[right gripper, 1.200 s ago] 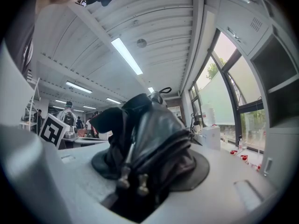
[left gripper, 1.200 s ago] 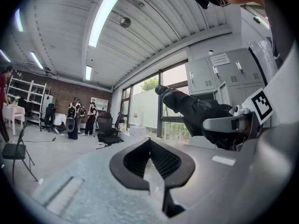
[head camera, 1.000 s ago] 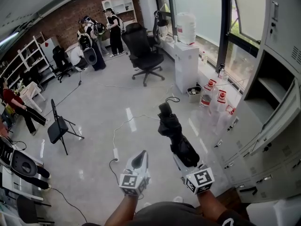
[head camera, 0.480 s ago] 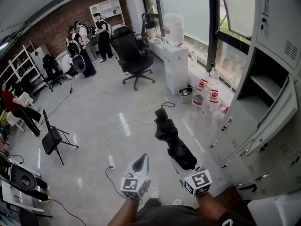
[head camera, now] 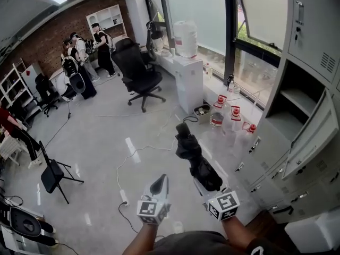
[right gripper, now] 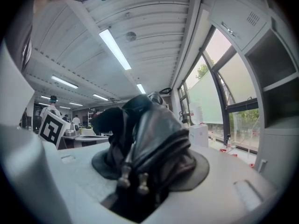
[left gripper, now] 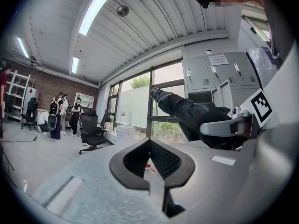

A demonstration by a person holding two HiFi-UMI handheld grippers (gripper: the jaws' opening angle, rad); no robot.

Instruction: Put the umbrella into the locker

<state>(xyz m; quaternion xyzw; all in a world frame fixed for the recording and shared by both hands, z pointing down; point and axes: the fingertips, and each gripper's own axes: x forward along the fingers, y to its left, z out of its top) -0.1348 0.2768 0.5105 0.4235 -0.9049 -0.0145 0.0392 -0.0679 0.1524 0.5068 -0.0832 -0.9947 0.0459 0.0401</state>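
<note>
The left gripper (head camera: 159, 183) is seen to be moulded in pale grey plastic with a faintly speckled finish, tapered to a point. Its two jaws are formed as dark grey curved fingers, ribbed with a fine lattice on their inner faces. A left marker cube (head camera: 152, 210), printed with black-and-white square markers, is fixed at its rear. The right gripper (head camera: 203, 184) is built alike, with shallow rectangular recesses pressed into its pale shell, and a right marker cube (head camera: 223, 204) is mounted behind it. A dark grey top (head camera: 180, 244) is worn, and the forearms are left unsleeved.
</note>
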